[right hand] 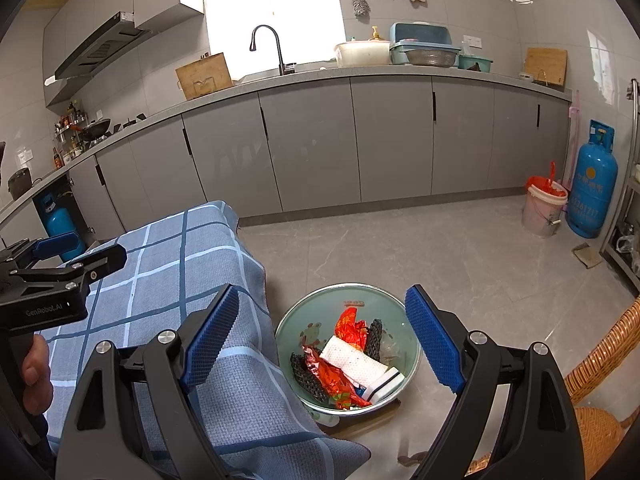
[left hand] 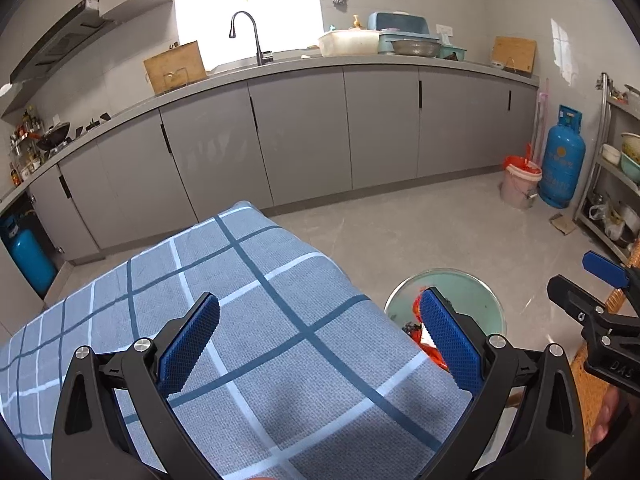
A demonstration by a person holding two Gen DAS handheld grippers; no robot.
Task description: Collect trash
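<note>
A pale green bowl (right hand: 320,310) sits on the floor beside the table and holds trash: red foil wrappers (right hand: 349,330), a white paper towel (right hand: 354,360), black mesh pieces (right hand: 307,378) and a white sponge (right hand: 387,384). My right gripper (right hand: 322,342) is open and empty, above the bowl. My left gripper (left hand: 320,340) is open and empty over the blue checked tablecloth (left hand: 248,320). The bowl (left hand: 476,292) shows partly in the left wrist view, behind the right fingertip (left hand: 444,332).
Grey kitchen cabinets (right hand: 312,140) line the far wall under a counter with a sink tap (right hand: 276,48). A pink bucket with a red bag (right hand: 544,208) and a blue gas cylinder (right hand: 594,184) stand at the right. A wicker chair (right hand: 604,360) is at the lower right.
</note>
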